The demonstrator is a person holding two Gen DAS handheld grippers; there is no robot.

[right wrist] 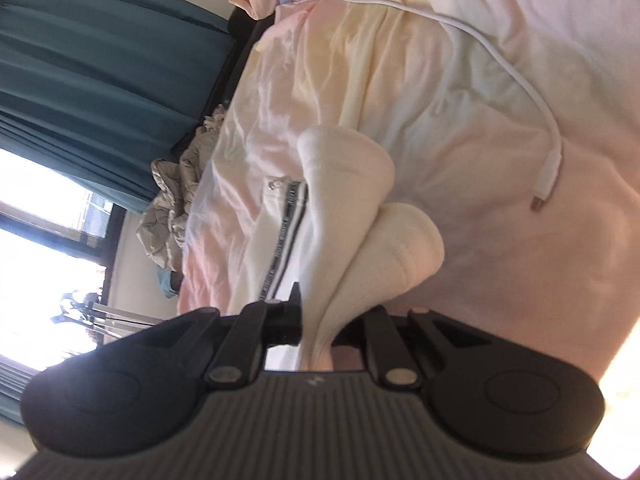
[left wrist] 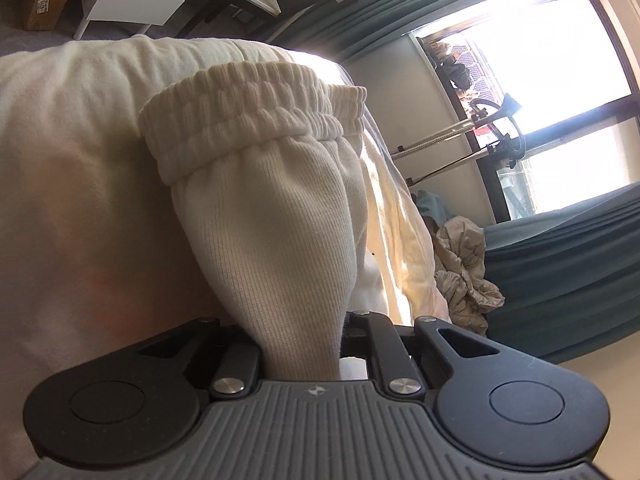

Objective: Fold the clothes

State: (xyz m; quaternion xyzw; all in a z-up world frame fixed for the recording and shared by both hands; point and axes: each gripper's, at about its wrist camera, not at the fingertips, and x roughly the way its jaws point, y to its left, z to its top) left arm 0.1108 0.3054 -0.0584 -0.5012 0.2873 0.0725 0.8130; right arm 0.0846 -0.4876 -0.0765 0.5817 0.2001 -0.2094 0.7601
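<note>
Two white ribbed socks are held above a bed. My left gripper [left wrist: 302, 344] is shut on the sock [left wrist: 276, 216] near its leg; the ribbed cuff [left wrist: 248, 108] hangs away from the camera. My right gripper [right wrist: 320, 332] is shut on the toe ends of the socks [right wrist: 360, 220], whose two rounded toes point away over the pastel bedsheet [right wrist: 460, 100]. The fingertips of both grippers are hidden by the fabric.
A white charging cable [right wrist: 520, 80] lies across the sheet. A white garment with a dark stripe [right wrist: 280, 232] lies on the bed. Crumpled beige fabric [left wrist: 464, 276] sits by teal curtains [left wrist: 560, 272]. A bright window [left wrist: 560, 60] and white furniture [left wrist: 140, 0] stand beyond.
</note>
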